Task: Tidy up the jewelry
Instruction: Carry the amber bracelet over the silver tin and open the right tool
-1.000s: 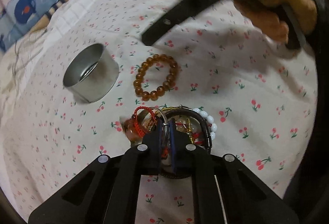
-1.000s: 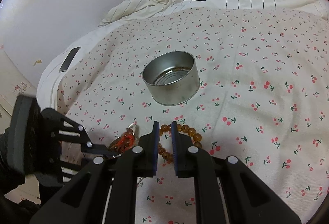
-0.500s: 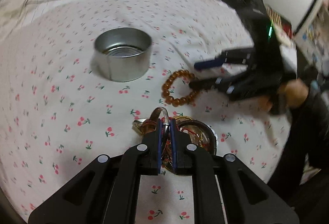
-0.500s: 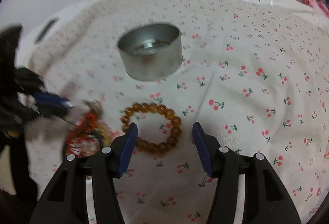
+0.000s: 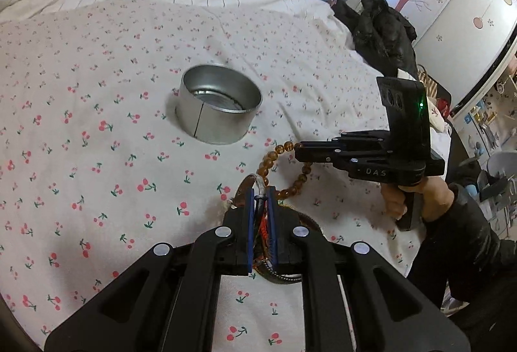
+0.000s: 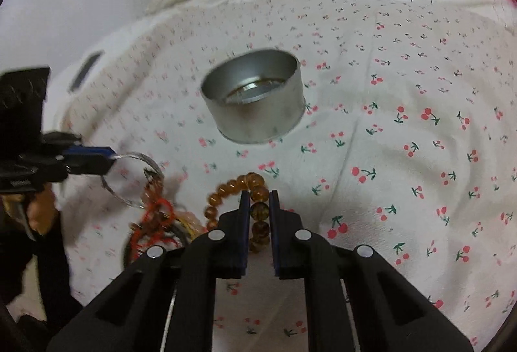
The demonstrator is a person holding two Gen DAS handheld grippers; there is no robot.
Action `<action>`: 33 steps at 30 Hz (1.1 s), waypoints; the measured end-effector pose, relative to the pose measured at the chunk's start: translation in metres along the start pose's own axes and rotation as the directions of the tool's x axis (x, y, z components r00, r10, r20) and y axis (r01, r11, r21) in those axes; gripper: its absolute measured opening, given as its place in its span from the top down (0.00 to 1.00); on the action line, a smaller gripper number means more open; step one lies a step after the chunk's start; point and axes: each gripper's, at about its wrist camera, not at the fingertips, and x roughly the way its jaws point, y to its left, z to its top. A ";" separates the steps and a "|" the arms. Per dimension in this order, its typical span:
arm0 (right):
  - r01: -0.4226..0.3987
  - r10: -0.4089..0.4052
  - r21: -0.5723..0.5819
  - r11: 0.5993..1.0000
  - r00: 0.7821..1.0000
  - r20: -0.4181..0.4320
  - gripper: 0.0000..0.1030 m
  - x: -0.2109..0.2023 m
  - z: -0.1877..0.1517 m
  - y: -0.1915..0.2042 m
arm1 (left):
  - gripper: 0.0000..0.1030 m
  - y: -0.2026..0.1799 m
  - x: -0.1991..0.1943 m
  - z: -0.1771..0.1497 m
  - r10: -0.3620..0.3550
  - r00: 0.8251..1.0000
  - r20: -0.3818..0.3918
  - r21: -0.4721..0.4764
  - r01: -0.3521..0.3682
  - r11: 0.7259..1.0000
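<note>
On the cherry-print bedsheet, each hand-held gripper is clamped on jewelry beside a tin.

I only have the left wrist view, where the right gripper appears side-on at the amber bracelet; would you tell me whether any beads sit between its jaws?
Observer: Yes. The right wrist view shows the right gripper closing its jaws, with beads of the amber bracelet between the pads.
Operator: Thank you. What is my left gripper holding?
Observer: The left gripper pinches a clear ring at its tips, with a red cord tangle just below it.
</note>
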 end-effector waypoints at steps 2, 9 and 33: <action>-0.047 0.046 0.025 0.999 0.999 0.028 0.88 -0.008 0.002 -0.001 | 0.93 -0.002 -0.005 0.004 0.005 1.000 0.018 0.010 -0.006 1.000; -0.176 0.164 0.075 0.982 0.976 0.143 0.88 -0.035 0.008 -0.002 | 0.93 -0.006 -0.018 0.019 0.021 0.998 0.061 0.021 -0.022 1.000; -0.244 0.199 0.129 0.961 0.937 0.288 0.88 -0.017 0.099 0.006 | 0.93 0.019 0.023 0.110 0.001 0.983 0.186 -0.045 0.007 0.999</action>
